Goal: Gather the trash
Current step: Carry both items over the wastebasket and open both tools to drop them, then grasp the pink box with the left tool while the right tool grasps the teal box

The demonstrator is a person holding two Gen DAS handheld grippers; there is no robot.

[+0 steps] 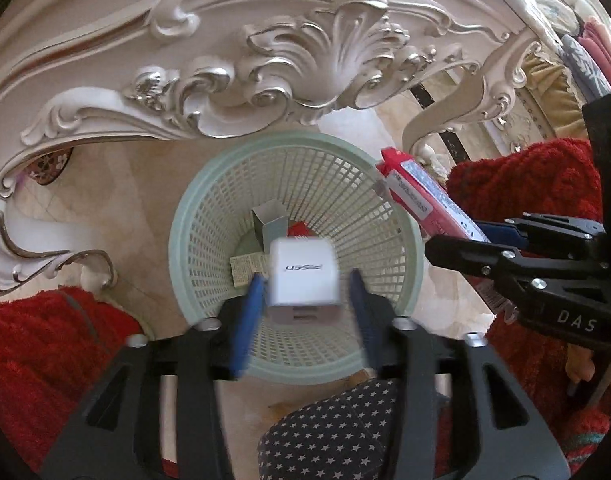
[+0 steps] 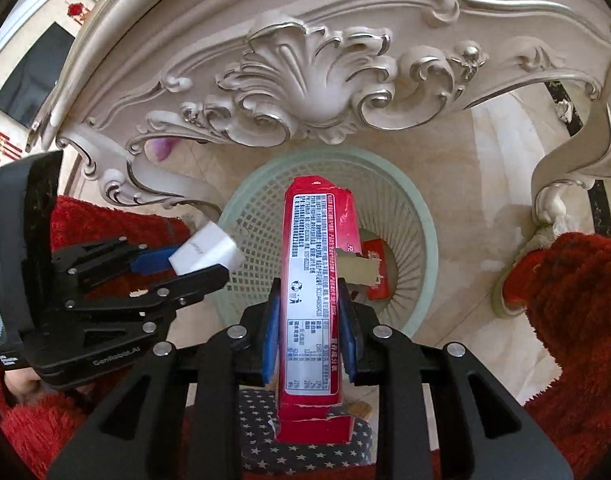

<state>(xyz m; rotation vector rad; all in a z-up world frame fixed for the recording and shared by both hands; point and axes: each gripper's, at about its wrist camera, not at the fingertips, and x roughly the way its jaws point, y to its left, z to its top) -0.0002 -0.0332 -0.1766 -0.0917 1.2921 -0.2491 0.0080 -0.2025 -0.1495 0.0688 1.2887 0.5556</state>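
Floor: pale marble tiles [image 1: 153, 184] with dark stripes, seen under an ornate white table [image 1: 265, 64] with silver carved scrolls.
Basket: pale green plastic mesh basket [image 1: 209, 184] stands on the floor below the table edge, open at the top.
Basket content: small grey carton [image 1: 271, 224], a printed paper slip [image 1: 245, 274] and something red lie at the bottom; in the right wrist view a red pack [image 2: 375, 276] shows at about 3 o'clock inside.
Left gripper: left gripper [image 1: 307, 292] points down over the basket mouth; its blue fingers [image 1: 247, 320] stand apart.
White box: small white box [image 1: 303, 276] sits between the left fingers, near the 9 o'clock one, with a clear gap at 3 o'clock; it looks released, though blur makes contact on the near side hard to judge.
Right gripper: right gripper [image 2: 309, 328] also points down over the basket, clenched on a long red carton.
Red carton: long red carton [image 2: 311, 264] with a white printed label, upright along the fingers, its top end at 12 o'clock above the basket rim, its torn lower end at 6 o'clock.
Person: red fuzzy sleeves [image 1: 33, 344] at both sides; star-patterned dark fabric [image 1: 337, 432] at 6 o'clock.
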